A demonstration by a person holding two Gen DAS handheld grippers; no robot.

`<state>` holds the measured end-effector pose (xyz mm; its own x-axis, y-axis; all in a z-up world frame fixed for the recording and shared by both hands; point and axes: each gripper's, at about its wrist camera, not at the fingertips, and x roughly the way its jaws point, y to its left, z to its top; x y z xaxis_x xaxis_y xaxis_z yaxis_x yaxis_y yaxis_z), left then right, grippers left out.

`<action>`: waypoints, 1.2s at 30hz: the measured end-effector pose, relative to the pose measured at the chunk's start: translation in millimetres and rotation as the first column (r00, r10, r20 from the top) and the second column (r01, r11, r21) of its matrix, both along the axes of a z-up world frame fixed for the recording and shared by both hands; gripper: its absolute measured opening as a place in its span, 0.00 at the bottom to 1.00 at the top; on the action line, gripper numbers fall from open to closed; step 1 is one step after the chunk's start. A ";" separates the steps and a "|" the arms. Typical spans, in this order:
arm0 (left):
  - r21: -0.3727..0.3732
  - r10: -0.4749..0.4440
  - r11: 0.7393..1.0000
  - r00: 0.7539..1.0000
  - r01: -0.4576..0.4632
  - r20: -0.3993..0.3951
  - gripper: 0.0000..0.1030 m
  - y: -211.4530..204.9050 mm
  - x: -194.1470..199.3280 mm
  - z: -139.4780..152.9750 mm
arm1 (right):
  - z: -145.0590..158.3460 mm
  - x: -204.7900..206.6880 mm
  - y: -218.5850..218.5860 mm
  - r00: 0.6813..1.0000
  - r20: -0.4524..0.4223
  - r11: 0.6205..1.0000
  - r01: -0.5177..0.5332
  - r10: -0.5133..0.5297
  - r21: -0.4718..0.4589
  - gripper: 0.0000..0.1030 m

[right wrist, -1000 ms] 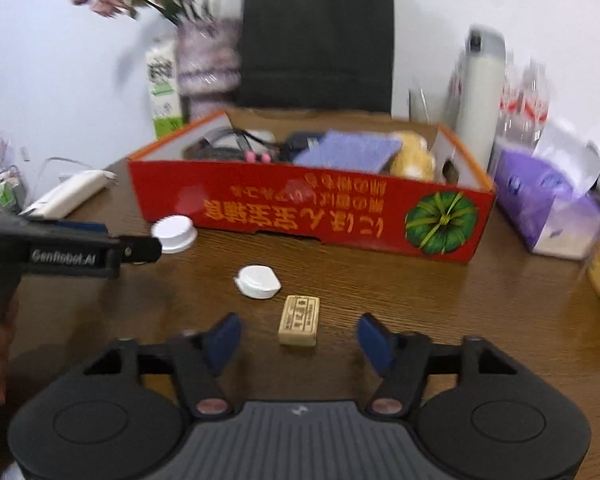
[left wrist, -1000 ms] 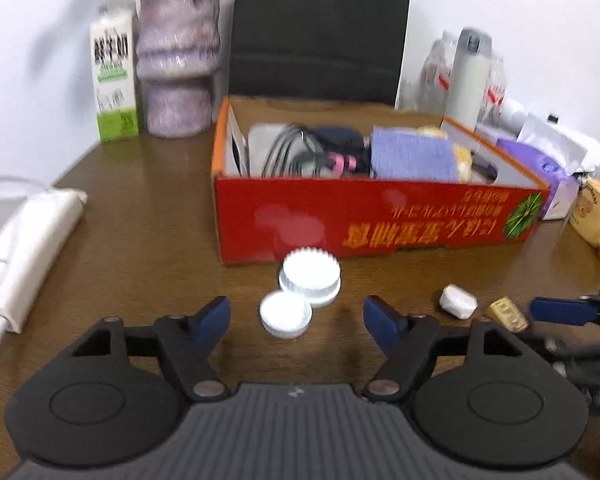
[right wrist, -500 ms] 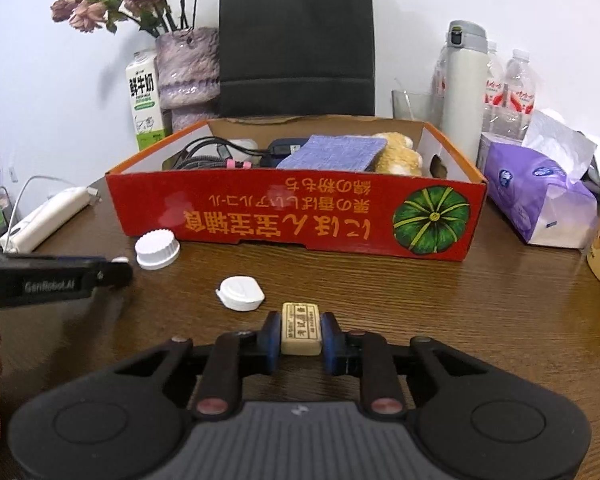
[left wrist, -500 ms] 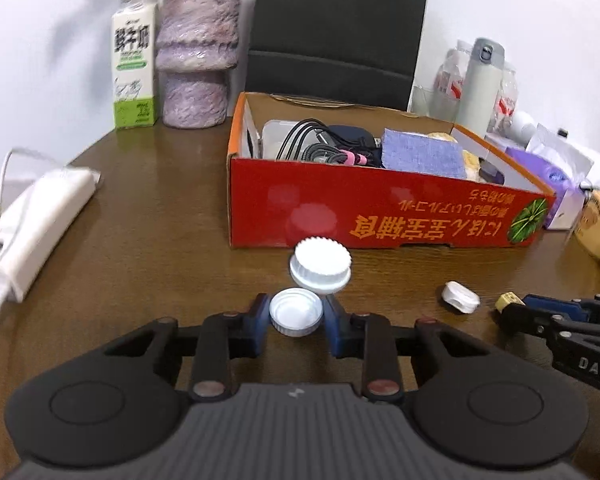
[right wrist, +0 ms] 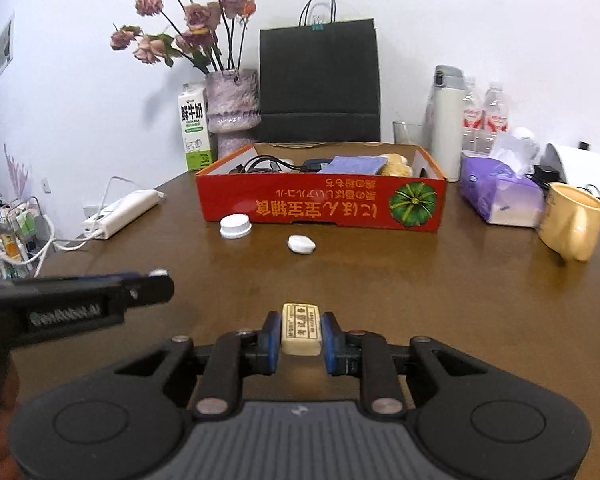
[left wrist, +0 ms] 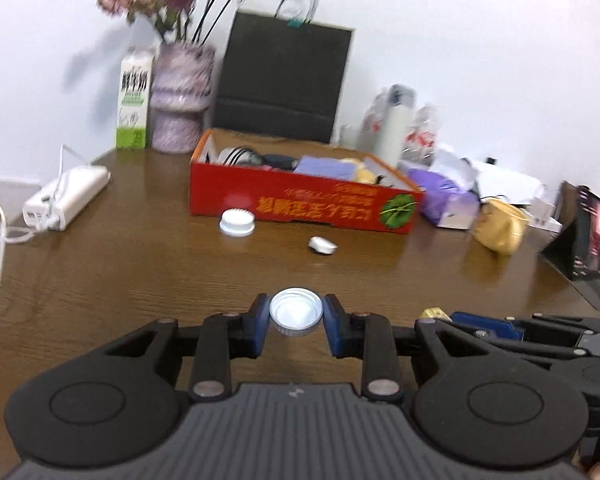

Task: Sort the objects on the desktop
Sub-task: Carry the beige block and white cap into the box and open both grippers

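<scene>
Gripping a small white cap point(left wrist: 296, 313), open side up, the left tongs point(left wrist: 296, 320) press their blue pads against its rim on both sides, holding it above the desk point(left wrist: 120, 272). Right tongs point(right wrist: 301, 330): closed on a cream eraser point(right wrist: 301, 328) with a printed label, pads flat against its two long sides, likewise held over the wood. Ahead of both tongs, lying on the desk: a ribbed white cap point(right wrist: 236, 226), close to the front wall of a red box point(right wrist: 320, 204); right of it and a little nearer the tongs, a small white oval piece point(right wrist: 301, 244). Box contents, seen over the rim: black cables, a purple-blue cloth, a yellow soft item. Behind the box: black paper bag point(right wrist: 319, 84), purple vase point(right wrist: 232, 106) with dried roses, milk carton point(right wrist: 195, 132). Left of the left tongs: white power strip point(left wrist: 66, 198) with cord. Right of the right tongs and farther off: purple tissue pack point(right wrist: 496, 196), yellow mug point(right wrist: 572, 226), white flask point(right wrist: 446, 120), two water bottles. The left tongs appear at the left edge of the right view; the right tongs, with the eraser's tip, show at the lower right of the left view.
</scene>
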<state>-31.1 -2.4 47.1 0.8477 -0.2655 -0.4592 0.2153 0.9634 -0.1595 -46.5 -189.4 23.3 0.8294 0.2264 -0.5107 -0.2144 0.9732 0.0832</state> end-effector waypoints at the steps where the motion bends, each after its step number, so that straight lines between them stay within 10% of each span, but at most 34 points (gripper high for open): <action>1: 0.007 -0.003 1.000 1.000 0.003 0.016 0.28 0.2 -8.8 2.1 | 0.7 -8.9 -3.2 1.000 0.009 1.000 0.006 -0.006 0.003 0.20; 12: 0.011 -0.032 0.999 0.997 0.032 0.069 0.28 0.1 -38.6 11.5 | 12.0 -38.5 -20.7 0.995 0.099 0.999 0.029 -0.031 0.013 0.20; 19: 0.002 -0.064 0.998 0.990 0.065 0.122 0.28 4.5 34.1 70.7 | 70.7 5.9 -52.0 0.978 0.197 0.996 0.047 -0.061 0.078 0.20; 26: 0.047 -0.072 0.996 0.997 0.071 0.011 0.28 -22.2 187.3 98.7 | 114.9 140.7 -68.7 0.991 0.107 0.992 0.068 -0.080 0.109 0.20; 36: 0.077 0.018 0.997 0.975 -0.001 -0.221 0.28 -32.2 363.2 58.7 | 69.2 363.0 -80.8 0.963 -0.252 0.979 0.141 -0.100 0.151 0.20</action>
